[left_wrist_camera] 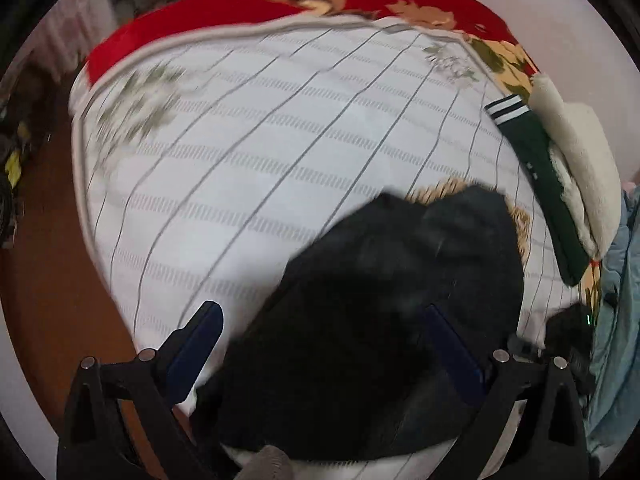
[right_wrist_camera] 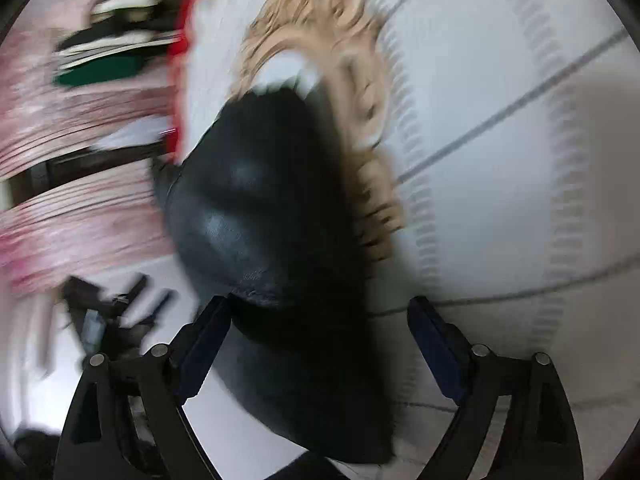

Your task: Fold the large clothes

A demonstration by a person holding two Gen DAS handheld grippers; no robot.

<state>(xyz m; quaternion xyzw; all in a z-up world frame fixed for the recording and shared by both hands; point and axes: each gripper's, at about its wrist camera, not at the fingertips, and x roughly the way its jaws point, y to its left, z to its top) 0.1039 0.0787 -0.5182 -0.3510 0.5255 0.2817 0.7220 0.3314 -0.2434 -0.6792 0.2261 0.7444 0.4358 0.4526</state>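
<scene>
The black garment (left_wrist_camera: pixel 384 320) is matt cloth with a faint sheen, its hem stitched. The bed (left_wrist_camera: pixel 248 168) wears a smooth white woven cover with ribbed stripes. At its right edge, the green sleeve (left_wrist_camera: pixel 532 160) looks knitted, lined with fluffy cream fleece (left_wrist_camera: pixel 580 168). Each tool (right_wrist_camera: pixel 320 320) is matt black plastic with metal pins.

bed (left_wrist_camera: pixel 240 160): white striped sheet | on it: black garment (left_wrist_camera: pixel 380 300), green garment (left_wrist_camera: pixel 540 184), cream fleece (left_wrist_camera: pixel 580 152)

Black garment (left_wrist_camera: pixel 384 280) on striped bedsheet (left_wrist_camera: pixel 240 152)
</scene>
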